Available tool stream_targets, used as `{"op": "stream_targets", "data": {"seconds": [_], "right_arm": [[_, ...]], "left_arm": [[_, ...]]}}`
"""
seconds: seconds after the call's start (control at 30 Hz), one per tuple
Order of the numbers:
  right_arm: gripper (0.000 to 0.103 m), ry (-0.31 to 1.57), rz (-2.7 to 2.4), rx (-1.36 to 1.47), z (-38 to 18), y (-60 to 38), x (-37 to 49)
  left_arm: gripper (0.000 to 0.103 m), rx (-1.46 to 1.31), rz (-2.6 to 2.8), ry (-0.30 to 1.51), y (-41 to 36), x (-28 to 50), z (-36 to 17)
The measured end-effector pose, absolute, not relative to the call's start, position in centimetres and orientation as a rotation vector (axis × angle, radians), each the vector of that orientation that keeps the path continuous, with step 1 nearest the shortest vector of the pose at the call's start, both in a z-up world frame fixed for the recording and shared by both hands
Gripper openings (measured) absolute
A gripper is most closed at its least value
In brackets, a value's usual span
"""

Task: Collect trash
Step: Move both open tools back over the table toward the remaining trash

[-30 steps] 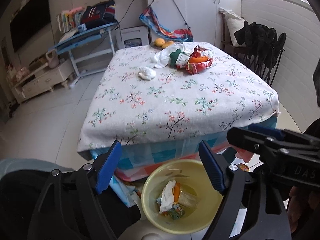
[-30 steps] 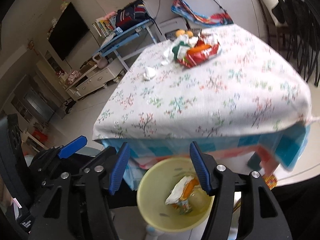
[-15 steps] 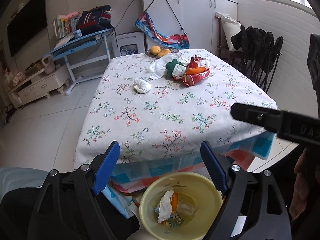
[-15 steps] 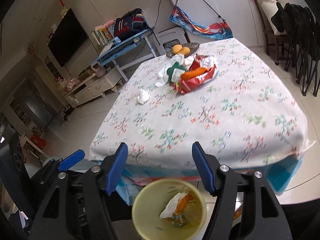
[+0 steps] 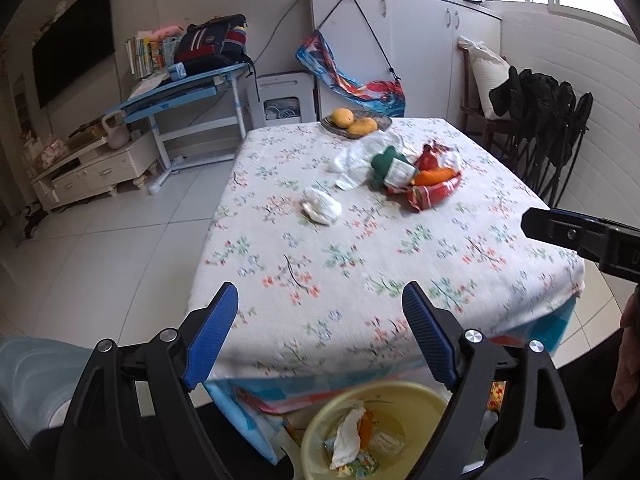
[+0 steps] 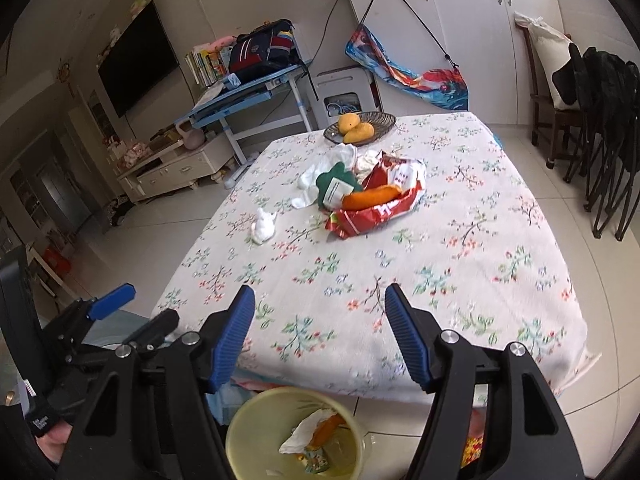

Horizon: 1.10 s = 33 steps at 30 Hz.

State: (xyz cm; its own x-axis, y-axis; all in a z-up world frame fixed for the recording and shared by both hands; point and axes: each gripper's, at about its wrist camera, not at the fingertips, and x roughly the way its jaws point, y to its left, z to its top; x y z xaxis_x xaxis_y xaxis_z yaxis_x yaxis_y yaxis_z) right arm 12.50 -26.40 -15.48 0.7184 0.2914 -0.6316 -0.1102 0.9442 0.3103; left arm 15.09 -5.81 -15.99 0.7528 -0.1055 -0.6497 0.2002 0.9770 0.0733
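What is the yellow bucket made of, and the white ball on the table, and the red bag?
The bucket looks like plastic: smooth, glossy, thin even rim. The white ball seems to be crumpled tissue paper: soft, matte, full of creases. The red bag looks like shiny plastic or foil wrapper: it is crinkled and printed. None can be told for sure from looks alone.
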Motion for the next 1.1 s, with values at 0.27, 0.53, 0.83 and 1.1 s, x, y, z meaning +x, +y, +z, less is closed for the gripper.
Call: {"op": "stream_targets", "data": {"seconds": [0.27, 0.53, 0.83, 1.1], "right_arm": [[0.065, 0.748, 0.219, 0.278, -16.3, -26.7, 13.5], [0.065, 0.761, 0.217, 0.287, -16.7, -26.4, 14.5], [0.065, 0.79, 0.218, 0.316, -17.6, -26.2, 16.0], [0.065, 0.819, 0.201, 0.374, -18.5, -27.2, 17.3]], "left_arm": [[0.082, 0.144, -0.151, 0.693, -5.8, 16.9, -15.8], [0.082, 0.12, -0.143, 0.722, -5.5, 19.0, -16.2], [0.082, 0.071, -0.108, 0.76, -4.6, 22.9, -16.6], [0.082, 0.071, -0.118, 0.796, -5.8, 25.0, -17.4]]}}
